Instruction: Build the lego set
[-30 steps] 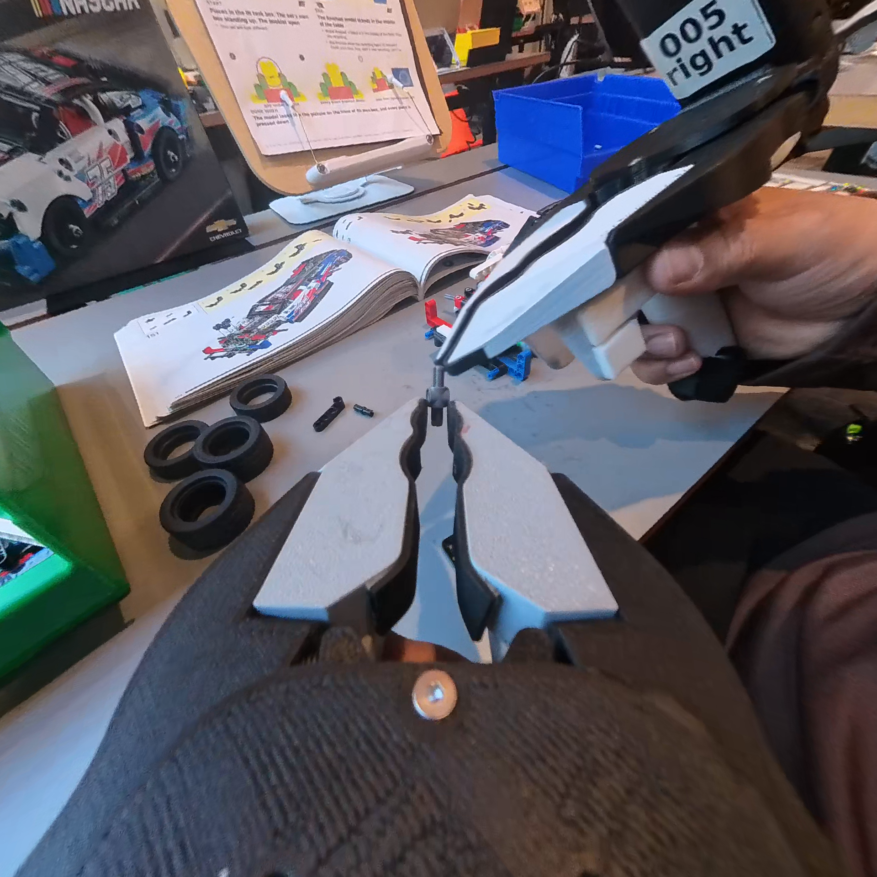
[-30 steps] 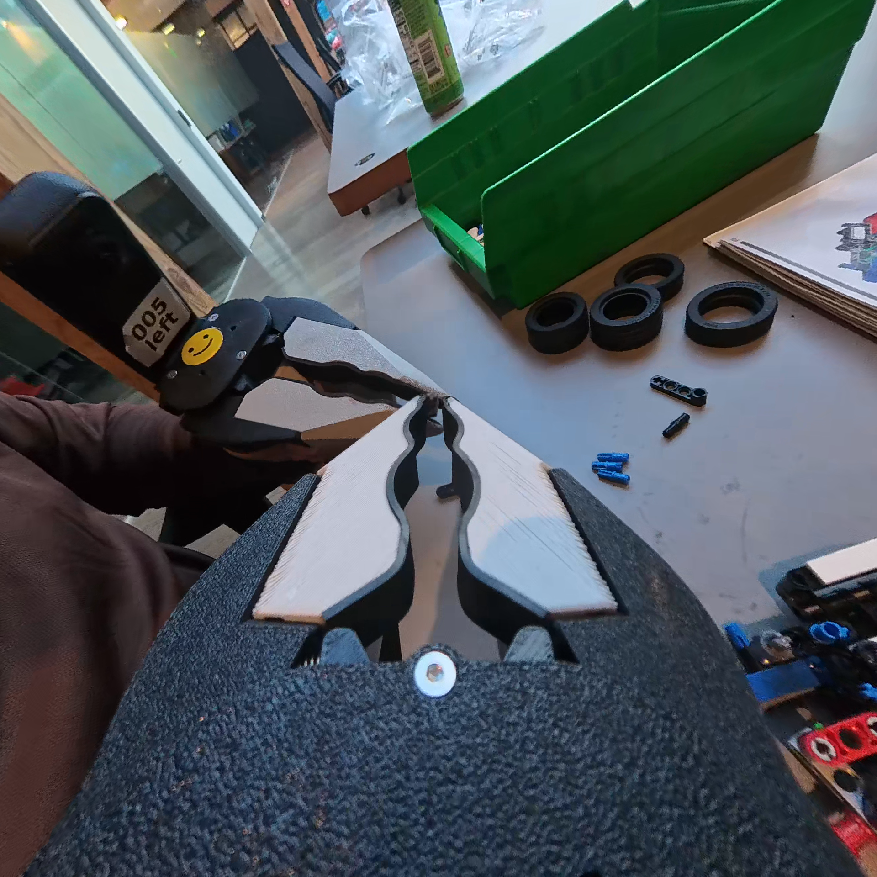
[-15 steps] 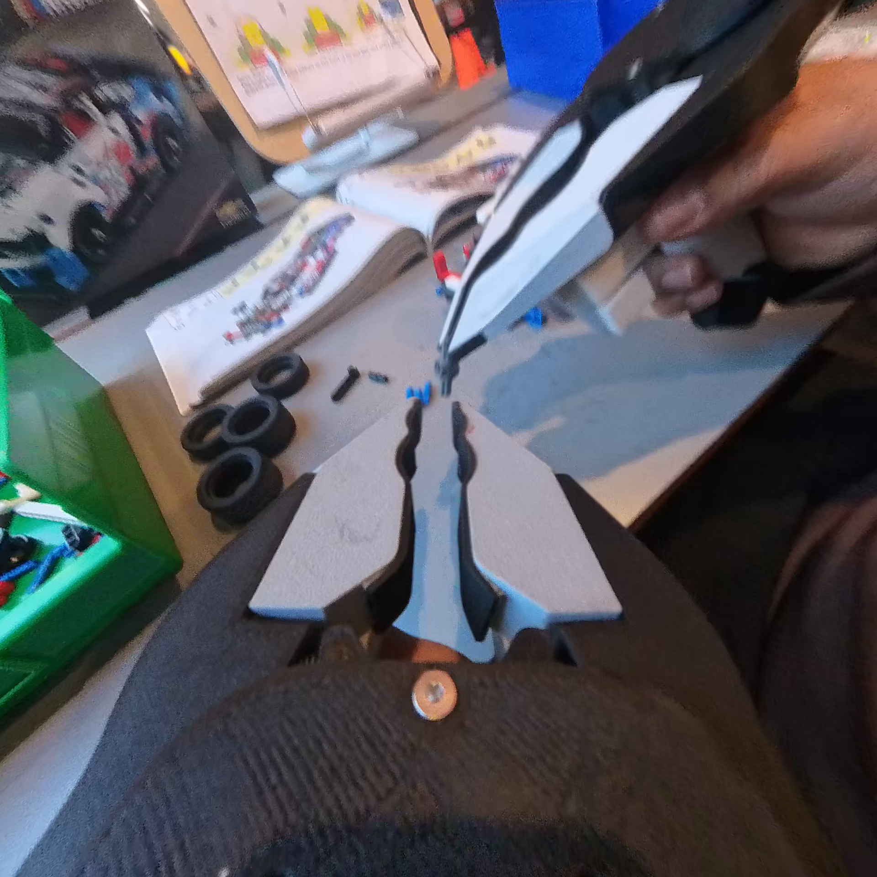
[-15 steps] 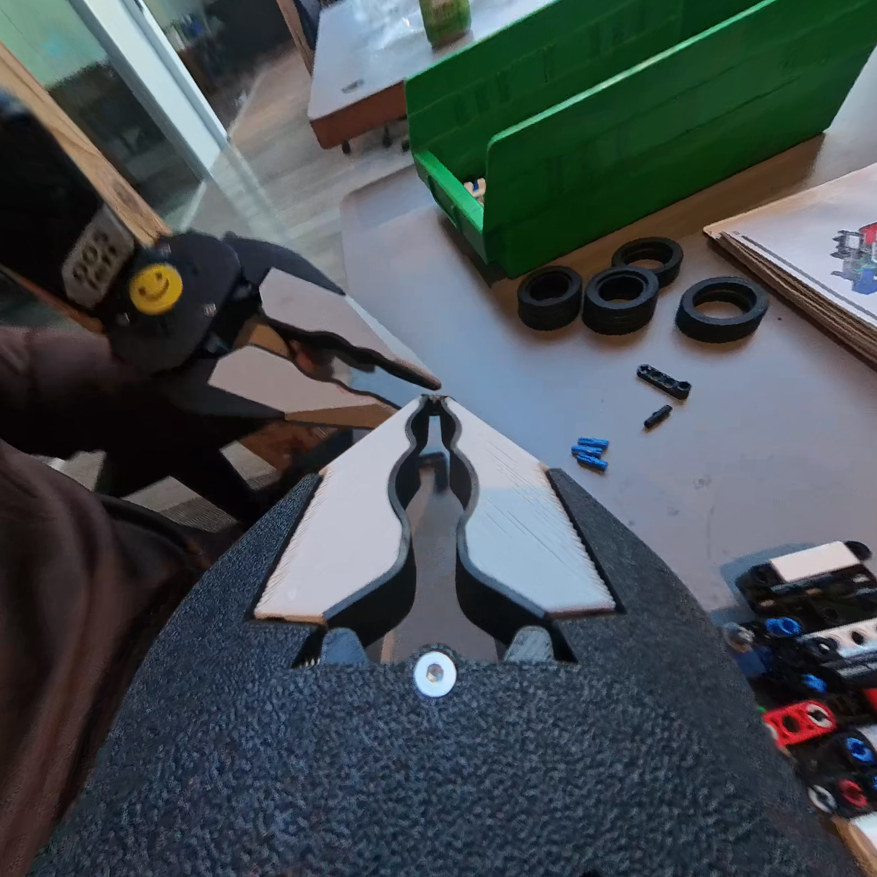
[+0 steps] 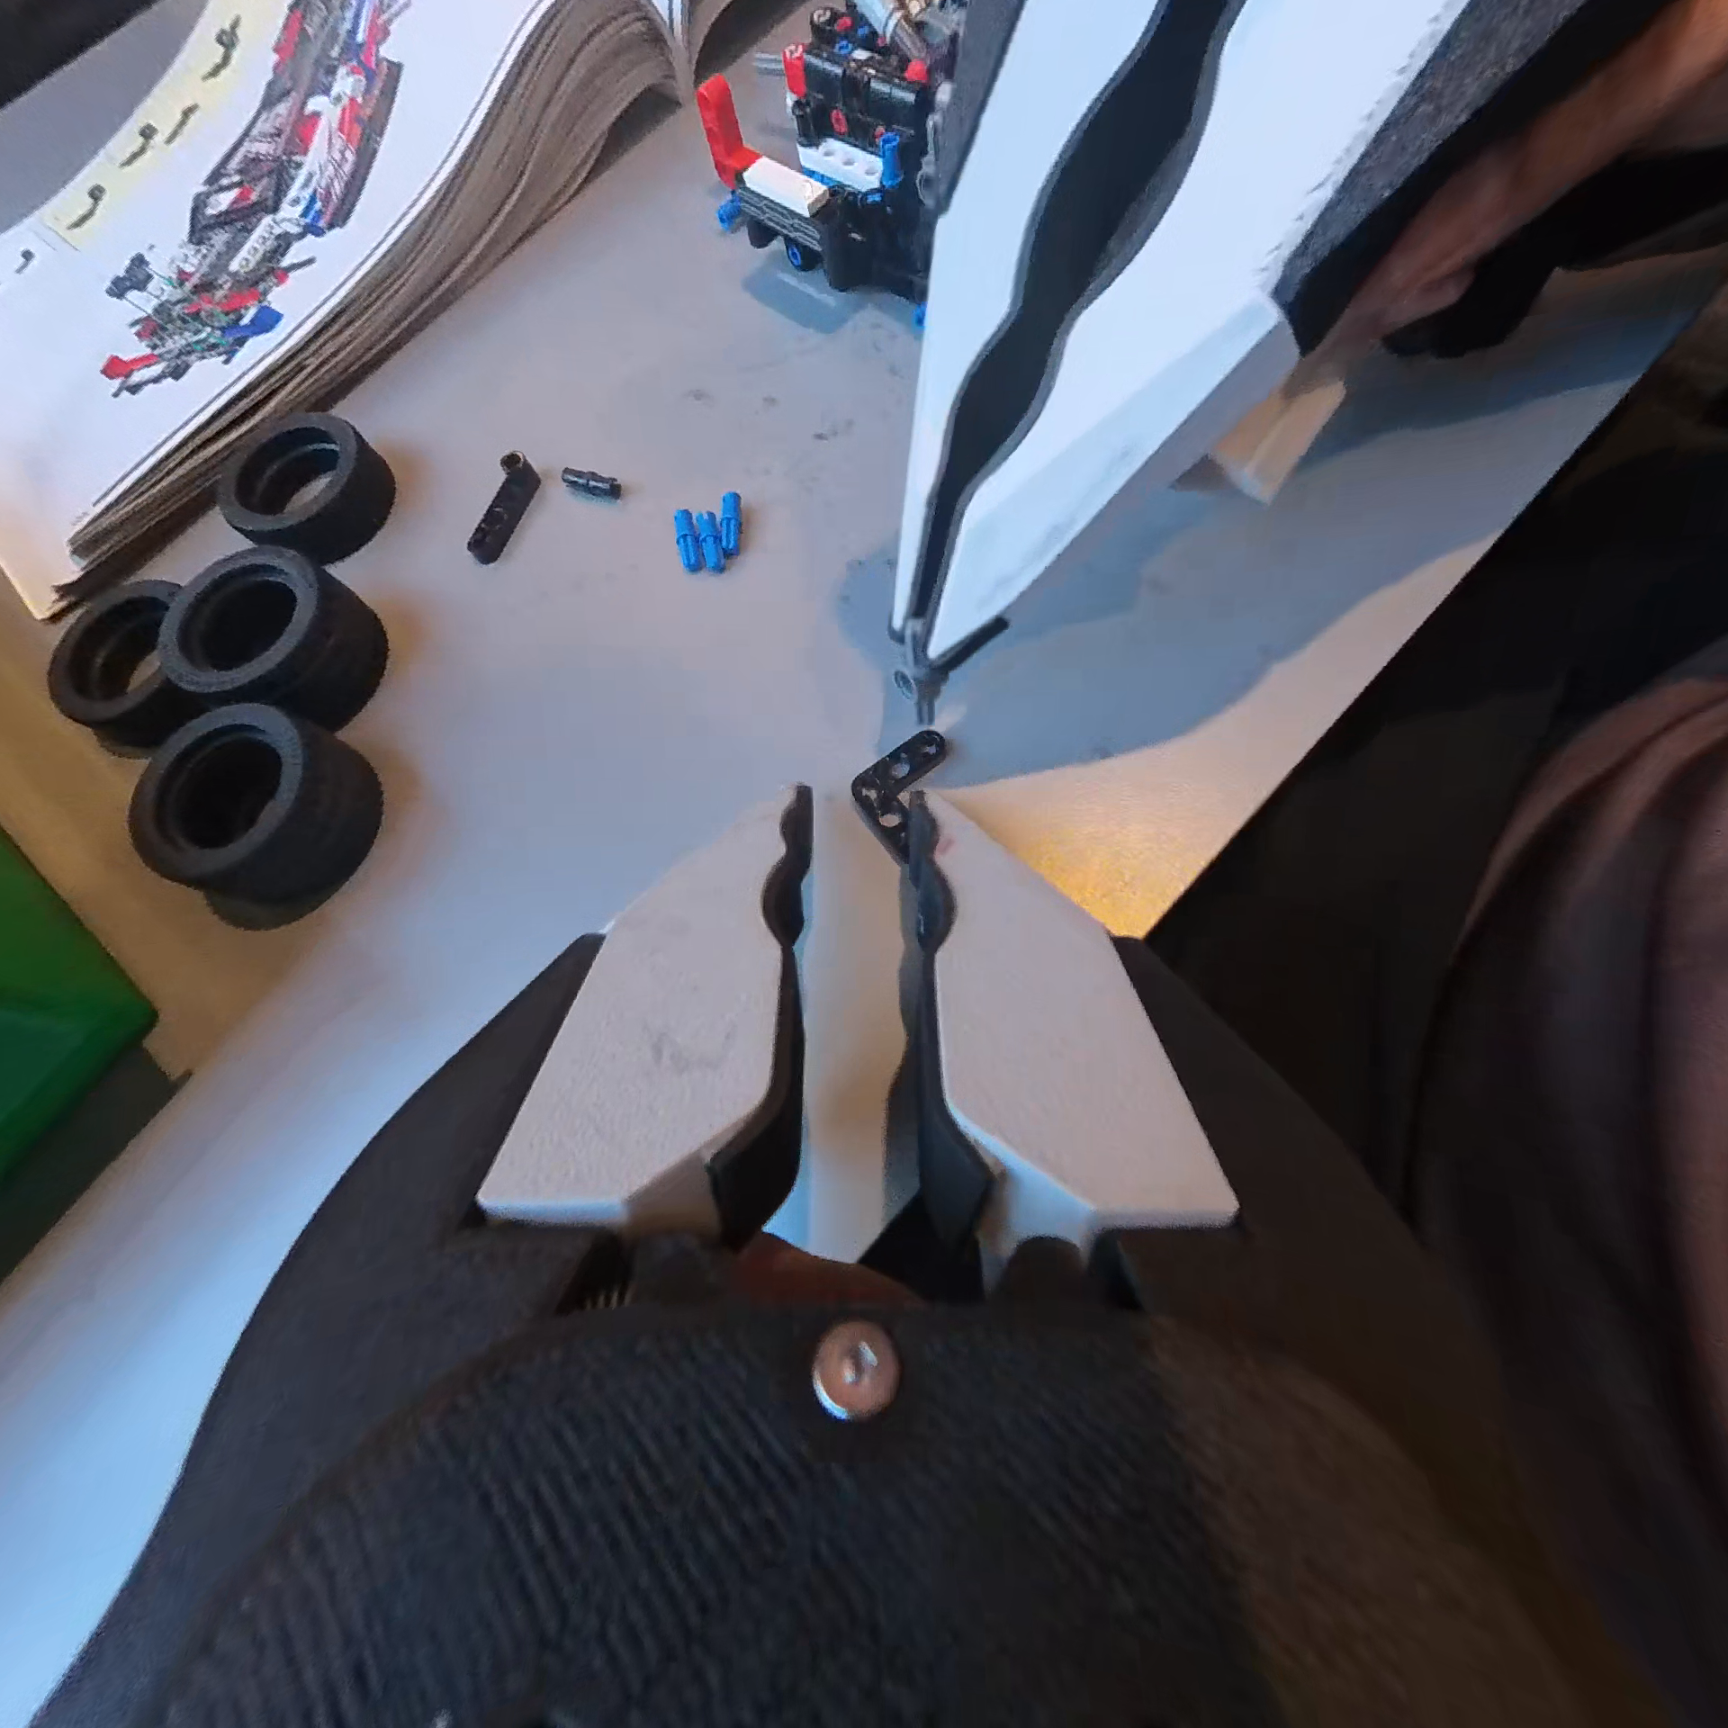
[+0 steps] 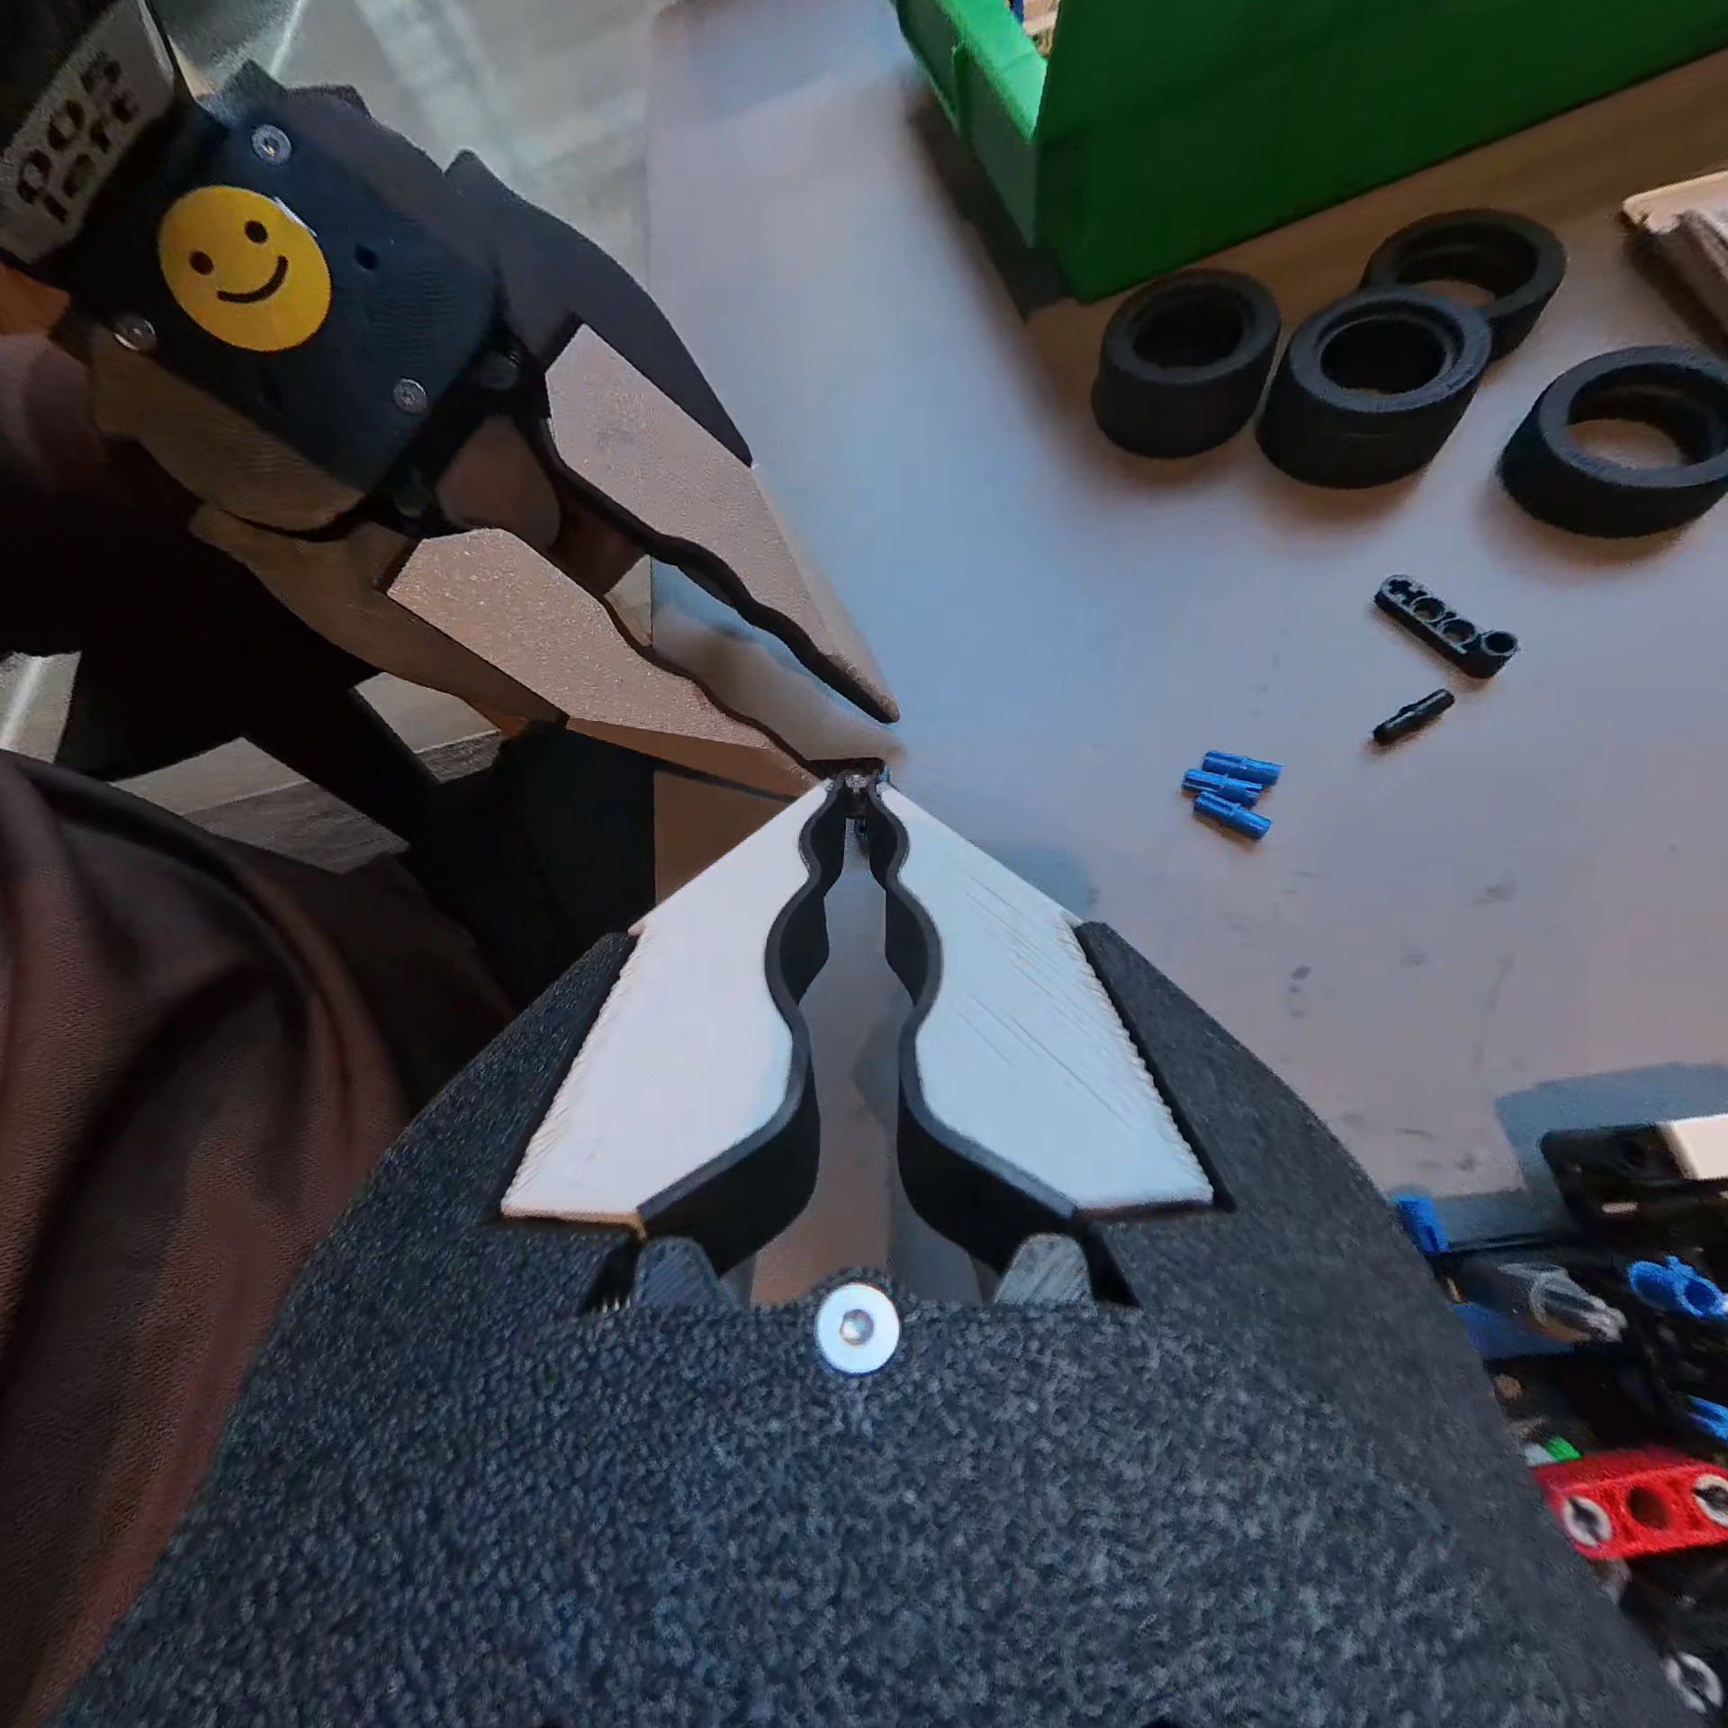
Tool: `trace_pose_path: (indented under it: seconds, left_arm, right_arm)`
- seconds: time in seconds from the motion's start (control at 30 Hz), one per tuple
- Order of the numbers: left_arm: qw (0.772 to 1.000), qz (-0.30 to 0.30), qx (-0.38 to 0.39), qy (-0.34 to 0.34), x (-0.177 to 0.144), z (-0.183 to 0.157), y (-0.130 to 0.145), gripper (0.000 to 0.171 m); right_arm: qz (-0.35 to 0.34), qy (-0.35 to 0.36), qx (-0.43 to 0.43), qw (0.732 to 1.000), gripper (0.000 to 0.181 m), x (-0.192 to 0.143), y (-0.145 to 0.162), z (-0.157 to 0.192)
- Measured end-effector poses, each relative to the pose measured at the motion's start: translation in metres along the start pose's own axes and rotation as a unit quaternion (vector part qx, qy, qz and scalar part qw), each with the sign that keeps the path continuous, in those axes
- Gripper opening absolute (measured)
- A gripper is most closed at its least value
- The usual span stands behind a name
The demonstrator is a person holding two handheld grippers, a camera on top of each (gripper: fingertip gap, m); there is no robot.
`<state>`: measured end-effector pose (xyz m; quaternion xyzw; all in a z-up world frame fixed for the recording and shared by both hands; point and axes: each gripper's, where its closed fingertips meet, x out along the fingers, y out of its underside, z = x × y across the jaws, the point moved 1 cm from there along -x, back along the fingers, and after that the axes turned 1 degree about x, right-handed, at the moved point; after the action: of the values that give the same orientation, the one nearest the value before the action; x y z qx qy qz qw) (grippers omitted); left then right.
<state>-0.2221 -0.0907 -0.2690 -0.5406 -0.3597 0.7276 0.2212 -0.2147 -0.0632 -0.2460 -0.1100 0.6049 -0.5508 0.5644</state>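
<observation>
Right gripper (image 5: 921, 659) pinching small grey piece just above black L-beam (image 5: 893, 784); left gripper (image 5: 858, 804) slightly parted.

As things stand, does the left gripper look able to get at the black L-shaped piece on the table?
Probably yes. The left gripper is open, with the black L-shaped piece lying flat right at its fingertips. The right gripper, shut on a small grey part, hovers close beyond and may crowd the approach.
</observation>
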Motion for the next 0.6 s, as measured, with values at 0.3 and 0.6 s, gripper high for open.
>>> trace_pose_path:
  seconds: [0.3,0.6]
  left_arm:
    - [1.000,0.003,-0.015,0.022,-0.0005,-0.0054,-0.0018,0.018]
    - [1.000,0.006,-0.009,0.023,0.0024,-0.0062,-0.0020,0.019]
  right_arm:
    - [0.010,-0.001,-0.003,1.000,0.003,0.0038,0.0041,-0.0007]
    - [0.002,0.004,-0.012,1.000,0.003,-0.0004,0.0045,-0.0010]
